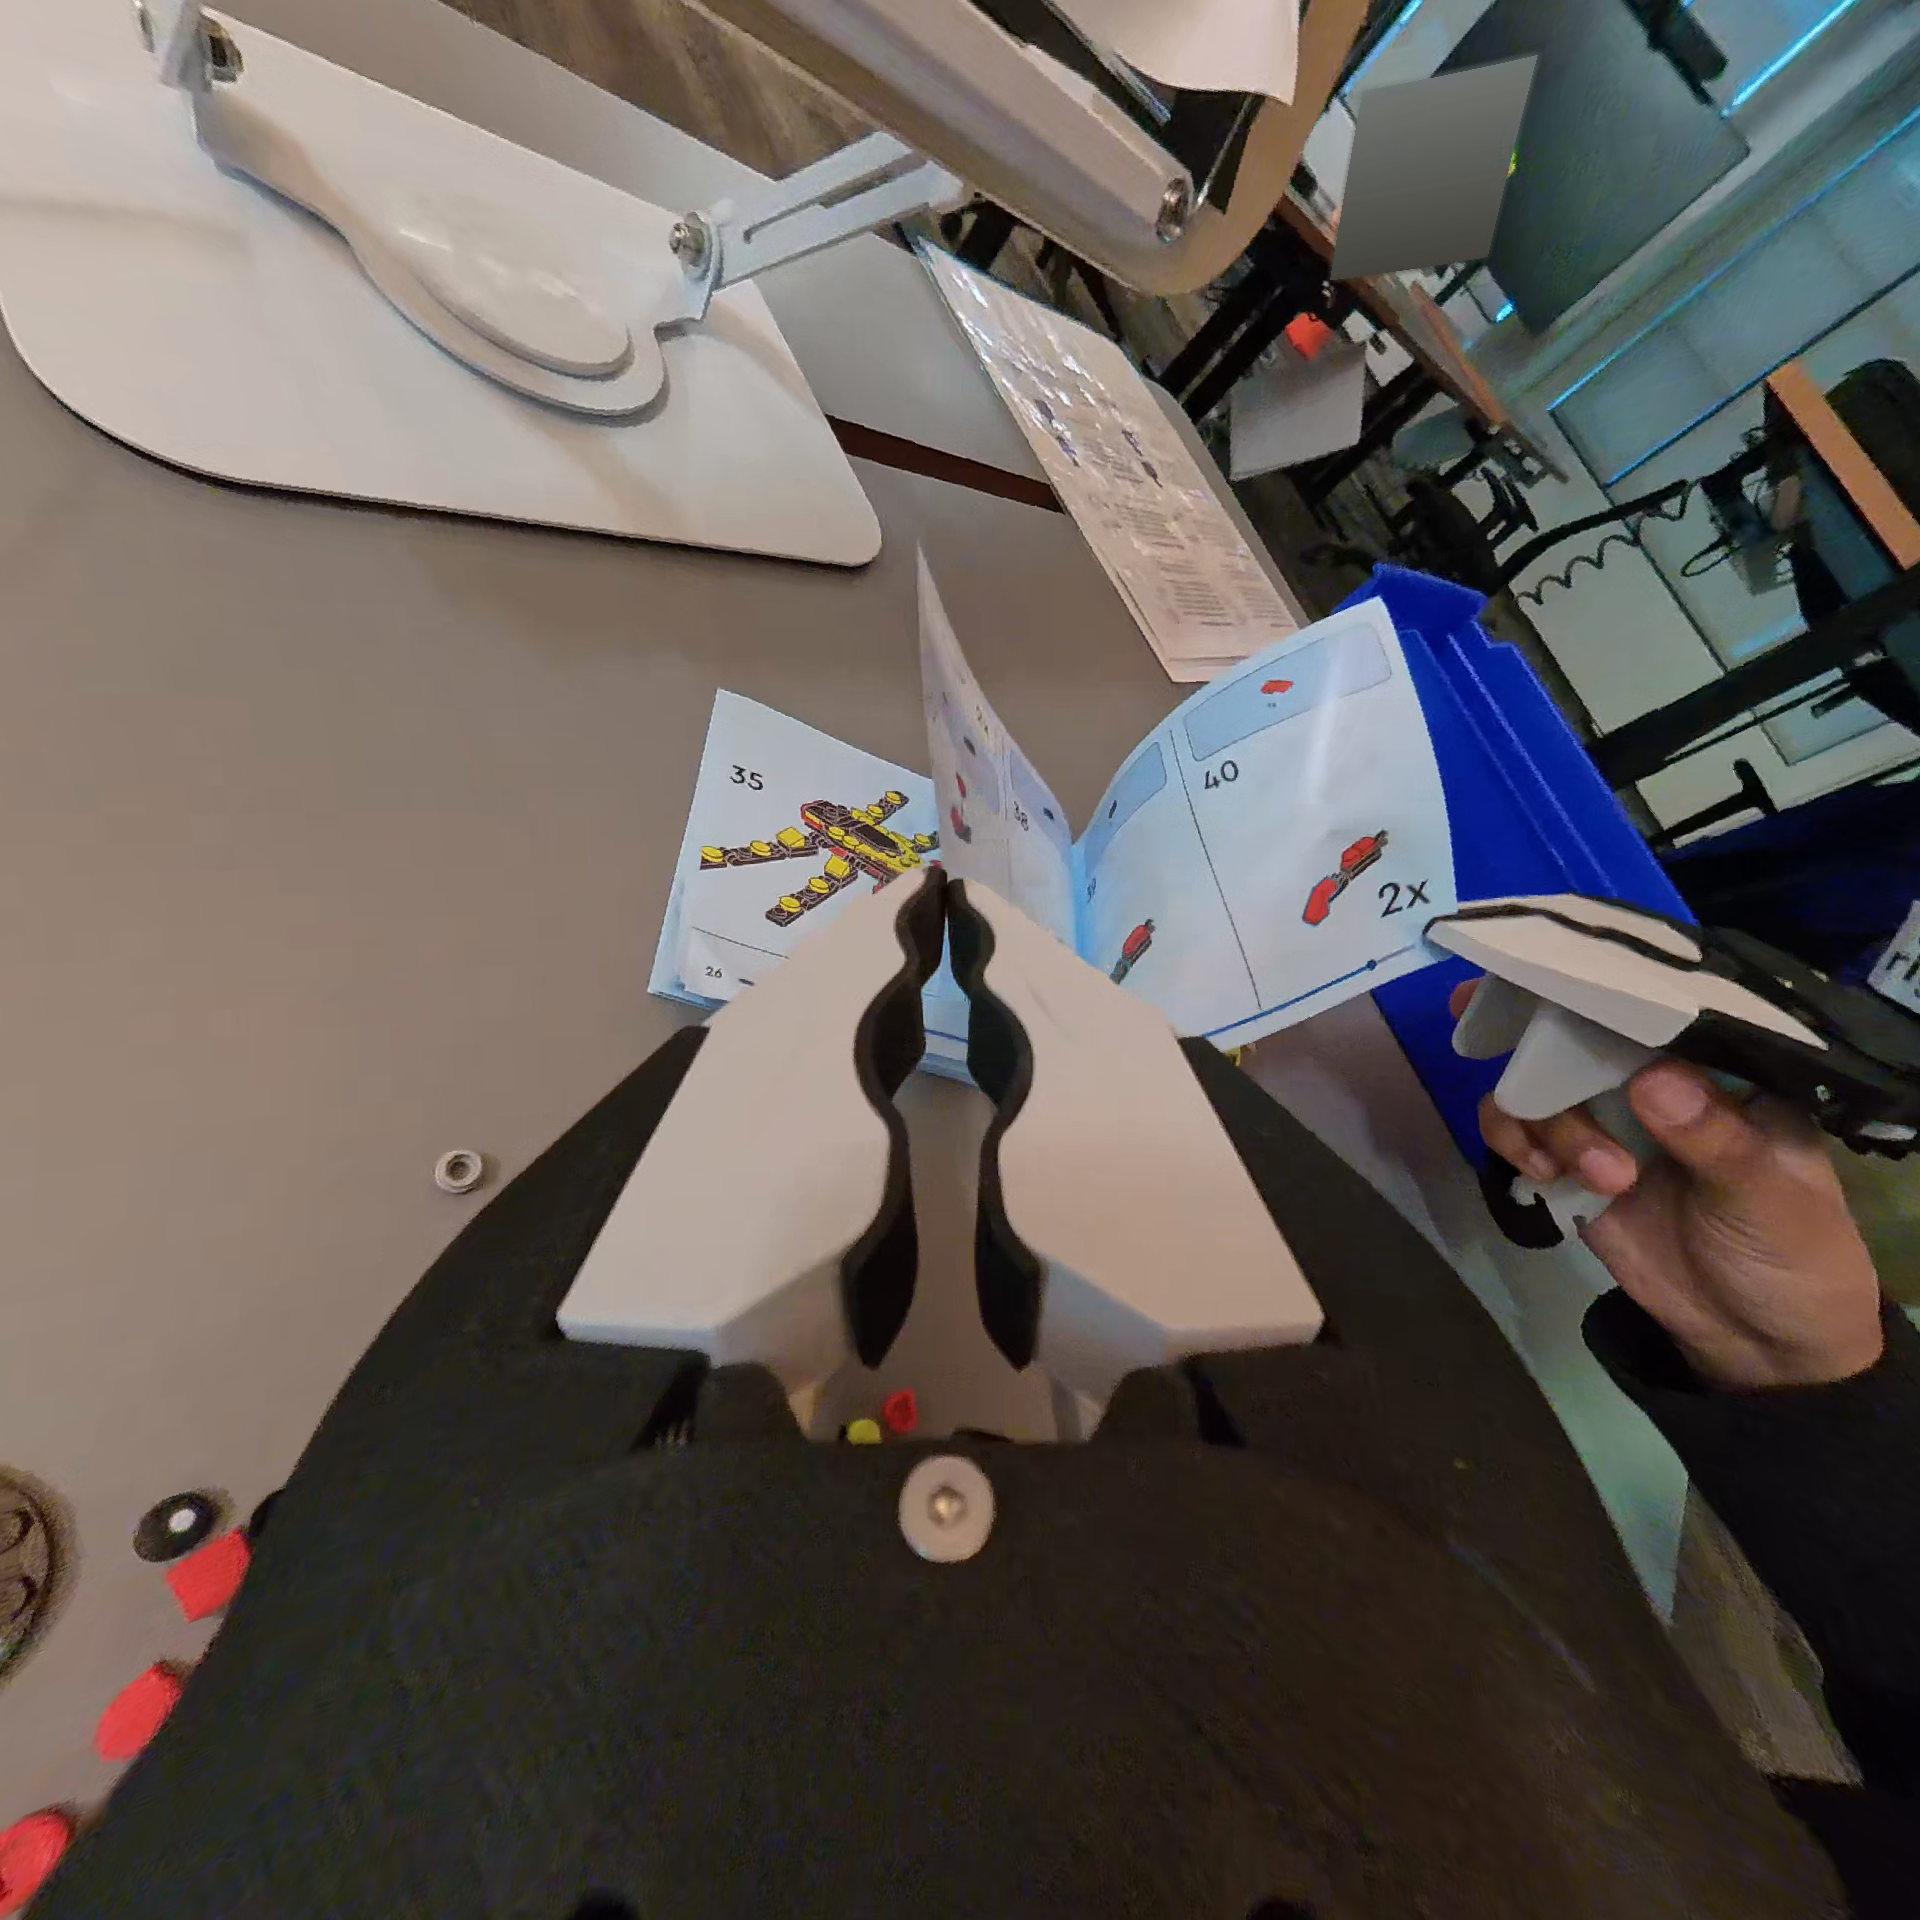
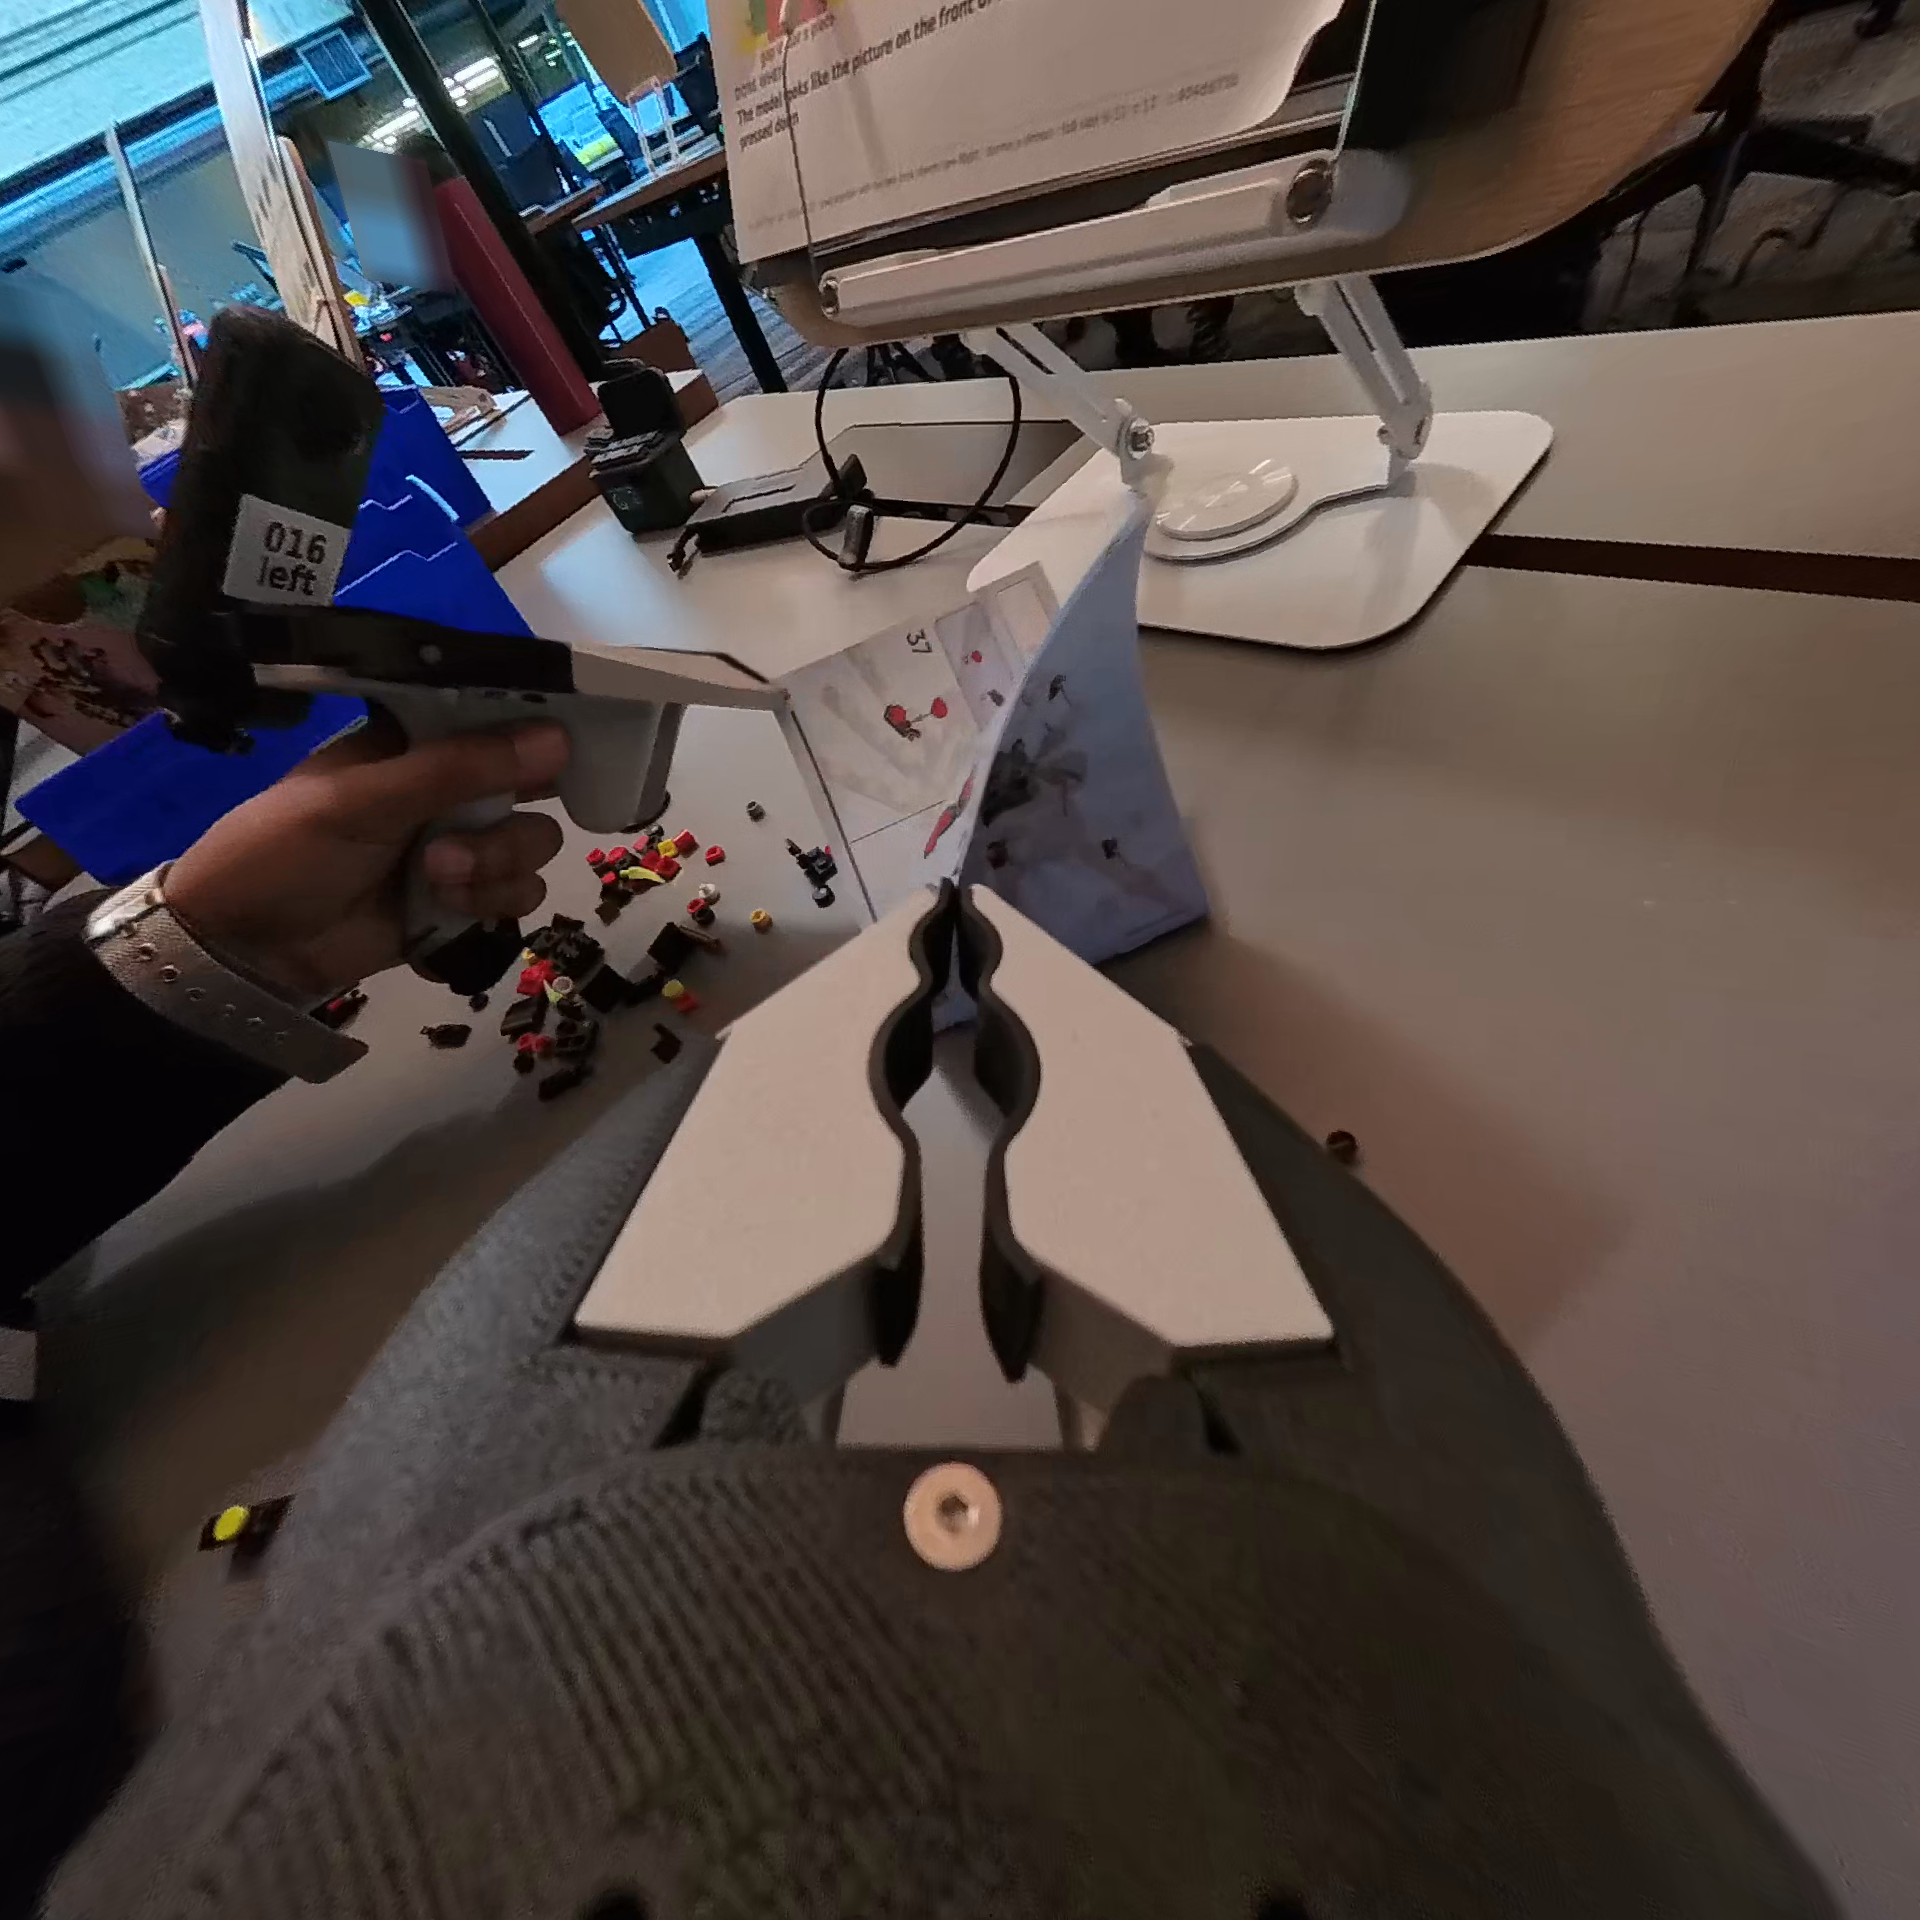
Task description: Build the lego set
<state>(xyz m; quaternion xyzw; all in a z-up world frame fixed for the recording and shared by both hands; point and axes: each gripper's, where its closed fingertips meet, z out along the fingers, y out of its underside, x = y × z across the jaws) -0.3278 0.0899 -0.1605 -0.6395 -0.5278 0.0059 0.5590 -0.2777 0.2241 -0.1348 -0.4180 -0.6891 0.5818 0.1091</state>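
Note:
An instruction booklet [image 1: 1288,831] lies open on the grey table [image 1: 312,831], with two pages lifted. My left gripper [image 1: 945,883] is shut with its tips at an upright page; in the right wrist view it [image 2: 774,686] pinches that page's top corner. My right gripper [image 2: 956,904] is shut at the lower edge of the booklet [image 2: 1081,831]; in the left wrist view it [image 1: 1449,925] grips the corner of the right-hand page. Loose red, black and yellow Lego pieces [image 2: 623,935] lie scattered left of the booklet. Some red ones [image 1: 208,1569] show at the lower left.
A white stand base [image 1: 416,416] sits behind the booklet and holds a board with a sheet [image 2: 1039,94]. A blue bin [image 1: 1507,779] stands at the table's edge. A laminated sheet [image 1: 1132,468], a small grey ring [image 1: 457,1169] and a black device with a cable [image 2: 769,499] also lie here. One gripper's finger ends stand about 15 cm off the other's.

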